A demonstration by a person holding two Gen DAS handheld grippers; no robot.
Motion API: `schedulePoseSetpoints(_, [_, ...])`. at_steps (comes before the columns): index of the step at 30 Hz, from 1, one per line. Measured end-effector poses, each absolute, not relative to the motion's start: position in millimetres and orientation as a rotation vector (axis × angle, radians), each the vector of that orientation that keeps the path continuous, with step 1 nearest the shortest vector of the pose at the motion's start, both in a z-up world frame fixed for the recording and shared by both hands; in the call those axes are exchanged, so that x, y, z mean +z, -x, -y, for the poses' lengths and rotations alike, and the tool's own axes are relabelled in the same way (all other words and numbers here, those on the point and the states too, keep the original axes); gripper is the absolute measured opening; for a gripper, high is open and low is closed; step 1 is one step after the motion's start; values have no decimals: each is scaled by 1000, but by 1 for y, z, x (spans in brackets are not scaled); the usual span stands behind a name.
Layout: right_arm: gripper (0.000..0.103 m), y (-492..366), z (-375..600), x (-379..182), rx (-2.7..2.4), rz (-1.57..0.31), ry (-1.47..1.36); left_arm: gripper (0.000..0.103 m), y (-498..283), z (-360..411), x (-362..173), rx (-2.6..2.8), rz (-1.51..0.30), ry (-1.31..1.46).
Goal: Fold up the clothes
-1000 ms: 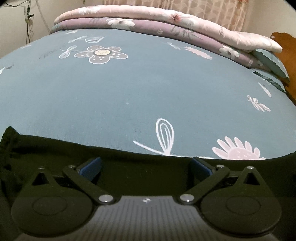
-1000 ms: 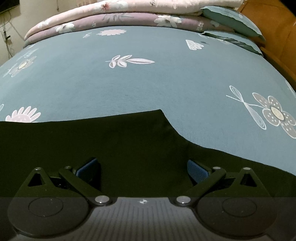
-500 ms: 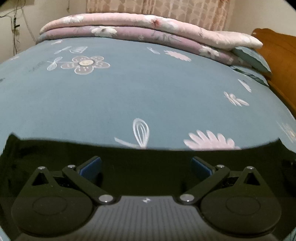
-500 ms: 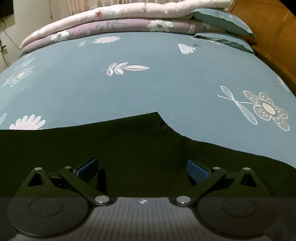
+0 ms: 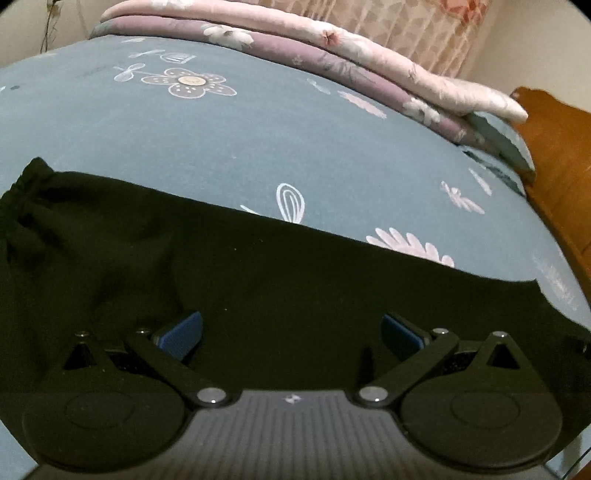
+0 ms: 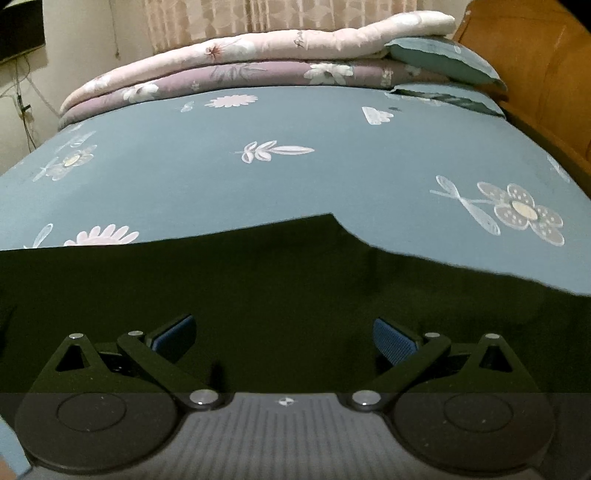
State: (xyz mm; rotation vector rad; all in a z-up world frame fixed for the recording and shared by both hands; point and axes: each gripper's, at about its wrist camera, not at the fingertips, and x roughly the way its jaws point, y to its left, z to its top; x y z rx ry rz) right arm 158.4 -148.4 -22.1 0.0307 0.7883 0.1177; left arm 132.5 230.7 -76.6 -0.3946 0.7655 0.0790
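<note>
A black garment [image 5: 258, 273] lies spread flat on the blue flowered bedsheet [image 5: 258, 140]. Its gathered elastic edge [image 5: 22, 192] shows at the left of the left wrist view. In the right wrist view the garment [image 6: 280, 280] has a stepped far edge with a peak near the middle. My left gripper [image 5: 291, 332] is open above the black cloth, blue pads apart, nothing between them. My right gripper [image 6: 282, 334] is open over the cloth too, and empty.
Folded pink and purple quilts [image 6: 240, 70] are stacked along the far side of the bed. Blue pillows [image 6: 443, 62] lie at the far right beside a wooden headboard [image 6: 535, 81]. A curtain [image 6: 258, 18] hangs behind.
The left gripper has tilted and moved further over the garment, so more black cloth and the gathered edge show. The right gripper has hardly moved. Both stay open.
</note>
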Motion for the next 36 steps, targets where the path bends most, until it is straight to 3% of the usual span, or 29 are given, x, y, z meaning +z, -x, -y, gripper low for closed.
schedulePoseSetpoints(11, [103,-126,115,15,221,-700,52,102,-121,-218,-73,24,-779,290])
schedulePoseSetpoints(16, [103,-110,103,30,260,-656,71,102,-90,-238,-62,-1,-708,428])
schedulePoseSetpoints(24, [103,-97,100,30,257,-656,65,102,-50,-251,-74,28,-711,519])
schedulePoseSetpoints(32, [103,-94,101,29,256,-655,64,102,-41,-295,-37,94,-525,415])
schedulePoseSetpoints(36, [103,-95,101,21,258,-671,67,102,-48,-310,-60,131,-613,445])
